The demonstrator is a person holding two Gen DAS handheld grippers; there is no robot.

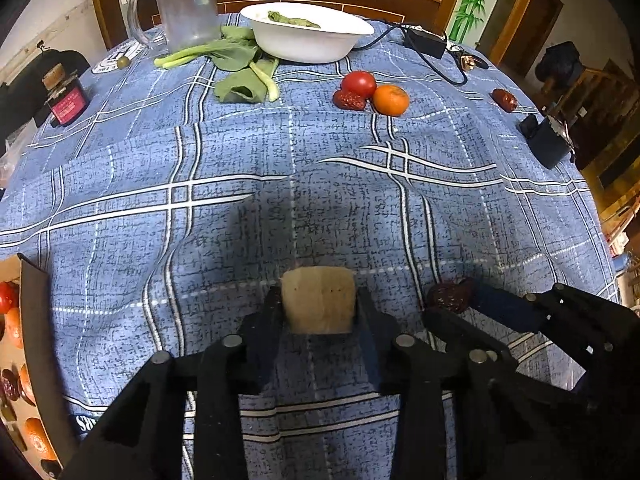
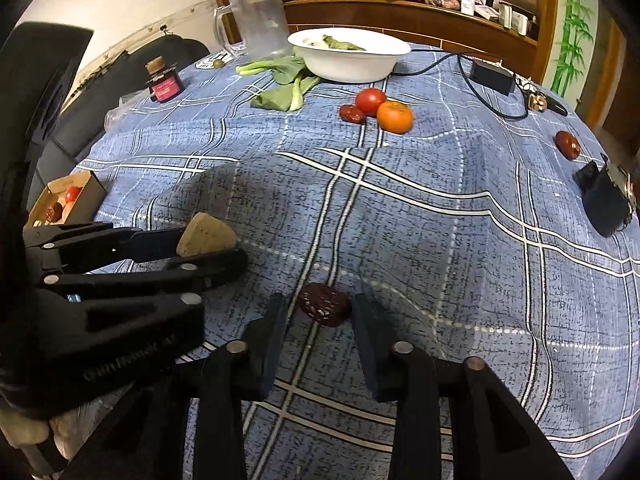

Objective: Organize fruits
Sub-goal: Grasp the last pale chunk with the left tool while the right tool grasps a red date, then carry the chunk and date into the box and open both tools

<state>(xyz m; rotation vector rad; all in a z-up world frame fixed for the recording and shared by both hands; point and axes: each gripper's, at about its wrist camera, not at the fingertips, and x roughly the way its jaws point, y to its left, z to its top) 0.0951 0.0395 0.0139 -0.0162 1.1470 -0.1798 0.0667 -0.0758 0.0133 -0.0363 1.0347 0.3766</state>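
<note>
A: So, what does the left gripper (image 1: 319, 312) hold?

B: A tan cork (image 1: 319, 305), pinched tight between its two fingers.

A: And the right gripper (image 2: 319, 316)?

B: Its fingers sit on both sides of a dark red date (image 2: 324, 305) on the blue cloth (image 2: 400, 216). I cannot tell if they squeeze it.

A: More fruit?

B: Far ahead, a tomato (image 2: 370, 101), an orange (image 2: 394, 117) and another date (image 2: 352, 113) touch. The fruit box (image 2: 86, 192) is off to the left.
</note>
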